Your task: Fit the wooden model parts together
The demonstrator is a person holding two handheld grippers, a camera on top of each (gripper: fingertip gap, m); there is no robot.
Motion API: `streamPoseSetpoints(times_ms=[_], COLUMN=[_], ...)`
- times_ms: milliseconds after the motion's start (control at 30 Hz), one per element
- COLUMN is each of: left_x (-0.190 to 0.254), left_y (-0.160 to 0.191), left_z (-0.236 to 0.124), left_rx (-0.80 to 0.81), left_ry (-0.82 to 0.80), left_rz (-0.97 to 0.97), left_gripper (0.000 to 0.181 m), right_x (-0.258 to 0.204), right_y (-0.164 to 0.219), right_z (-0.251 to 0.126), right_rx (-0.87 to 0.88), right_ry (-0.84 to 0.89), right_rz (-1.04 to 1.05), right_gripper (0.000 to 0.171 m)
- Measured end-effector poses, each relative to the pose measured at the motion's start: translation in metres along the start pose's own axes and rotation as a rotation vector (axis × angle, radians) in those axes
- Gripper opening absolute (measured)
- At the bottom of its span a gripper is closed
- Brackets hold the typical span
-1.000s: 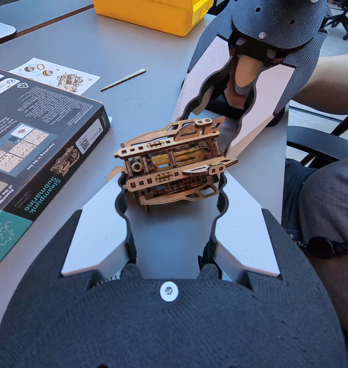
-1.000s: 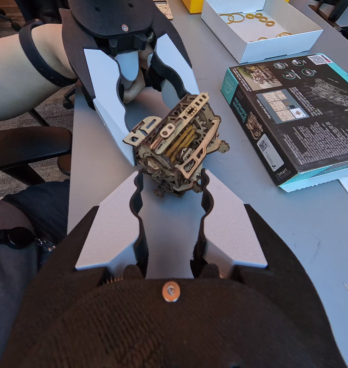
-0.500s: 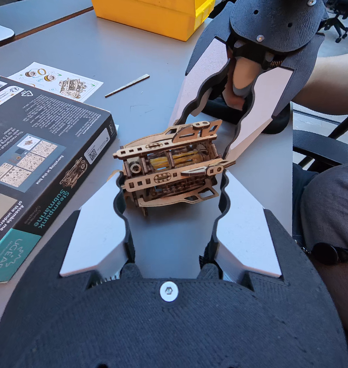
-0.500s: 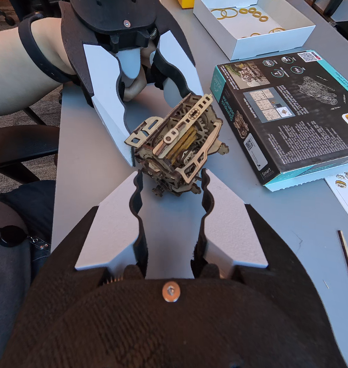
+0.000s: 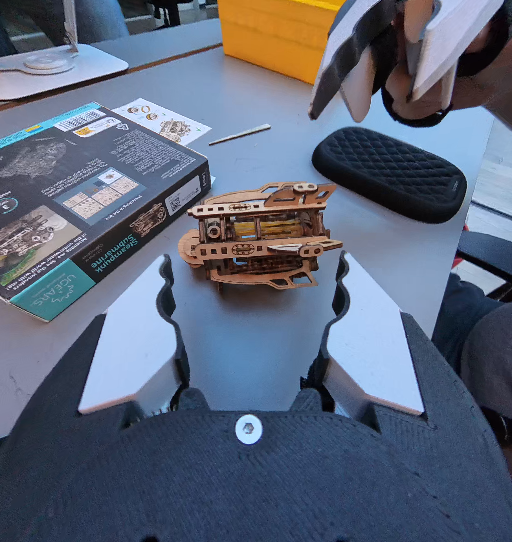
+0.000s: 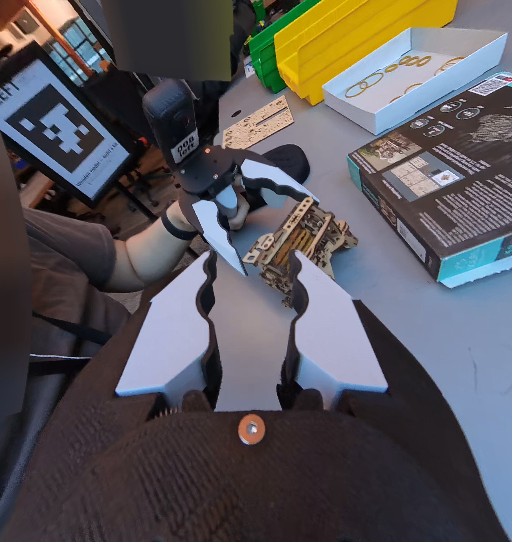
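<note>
**Grey worktable, wooden model kit, two hand-held grippers**

Surface: grey table point(image 5: 248, 337), matt, lightly scuffed. Beyond its edge: carpeted floor, black chair arm, a person's dark-clad lap.

On the table:
- Wooden model point(image 5: 260, 237) point(image 6: 304, 243), partly assembled, laser-cut ply with yellow bands inside; standing free near the table's middle.
- Kit box point(image 5: 81, 199) point(image 6: 442, 181), black with teal edge, lying flat just beside the model; printed text, code squares and product pictures on its face, not transcribed.
- Printed leaflet point(image 5: 163, 120), part-covered by the box's far corner.
- Thin wooden stick point(image 5: 240, 134), lying loose past the leaflet.
- Black quilted wrist pad point(image 5: 389, 173), near the table edge.
- Yellow bin point(image 5: 272, 38) point(image 6: 336, 38); green bin point(image 6: 263, 55) beside it.
- White tray point(image 6: 410, 73) with rubber bands inside.
- Punched-out ply sheet point(image 6: 257, 123), flat.
- White stand base point(image 5: 52, 70), far corner.

Room: framed black-and-white marker board point(image 6: 55, 132) leaning beyond the table, lettered.

Tools:
- Left gripper point(image 5: 253, 264) point(image 6: 281, 234): fingers spread wide, flanking the near side of the model, clasping nothing; contact uncertain. Lettered tag on its camera housing.
- Right gripper point(image 6: 251, 258) point(image 5: 366, 96): fingers parted, empty, raised above the table, clear of the model.
</note>
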State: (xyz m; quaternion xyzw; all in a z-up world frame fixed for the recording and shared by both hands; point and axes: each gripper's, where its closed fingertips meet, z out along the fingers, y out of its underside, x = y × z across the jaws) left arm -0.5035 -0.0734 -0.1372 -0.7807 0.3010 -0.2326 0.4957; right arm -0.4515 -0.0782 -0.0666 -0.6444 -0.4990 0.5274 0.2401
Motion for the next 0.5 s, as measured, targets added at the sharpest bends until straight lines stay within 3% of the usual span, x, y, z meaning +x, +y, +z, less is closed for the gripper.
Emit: streamPoseSetpoints(times_ms=[267,500], left_x=[0.005,0.005], left_y=[-0.018,-0.013], left_z=[0.001,0.016], left_rx=[0.117,0.065], left_ry=[-0.018,-0.092], left_rz=[-0.117,-0.09], left_gripper=[0.115,0.116], right_x=[0.008,0.016], right_y=[-0.002,-0.001], right_z=[0.032,0.05], right_rx=[-0.257,-0.35], right_ry=[-0.128,-0.177], right_rz=[0.229,0.44], right_gripper=[0.036,0.029])
